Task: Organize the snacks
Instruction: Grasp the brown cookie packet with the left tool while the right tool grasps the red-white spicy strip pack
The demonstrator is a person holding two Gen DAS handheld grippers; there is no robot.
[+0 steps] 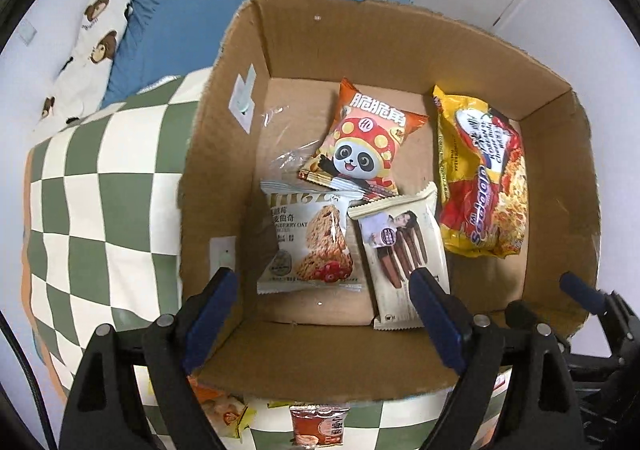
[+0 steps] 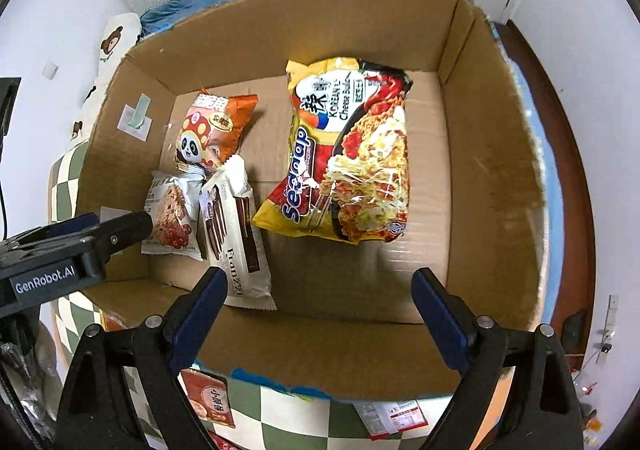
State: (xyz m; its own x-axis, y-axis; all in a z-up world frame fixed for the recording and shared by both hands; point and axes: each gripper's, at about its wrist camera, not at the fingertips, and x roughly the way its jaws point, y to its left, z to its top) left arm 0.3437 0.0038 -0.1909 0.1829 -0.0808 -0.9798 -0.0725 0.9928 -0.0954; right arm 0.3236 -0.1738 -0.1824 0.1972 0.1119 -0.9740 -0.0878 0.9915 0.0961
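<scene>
1. The open brown cardboard box (image 2: 496,154) sat on a green-and-cream checked cloth (image 1: 100,190).
2. The left gripper (image 1: 320,306) hung over the box's near wall, its jaws spread wide and gripping nothing.
3. The right gripper (image 2: 318,306) hung over the same wall, its jaws likewise spread and empty.
4. On the box floor lay four snacks: the yellow-and-red noodle packet (image 2: 344,154) toward the right wall, the orange panda crisp bag (image 1: 364,142), the white oat-cookie pouch (image 1: 308,246) and the cream chocolate-biscuit pack (image 1: 404,250).
5. The cookie pouch's top edge was hidden beneath the panda bag.
6. Outside the box's near wall, red-and-orange sachets (image 2: 210,398) showed only partly; their print was hard to read.
</scene>
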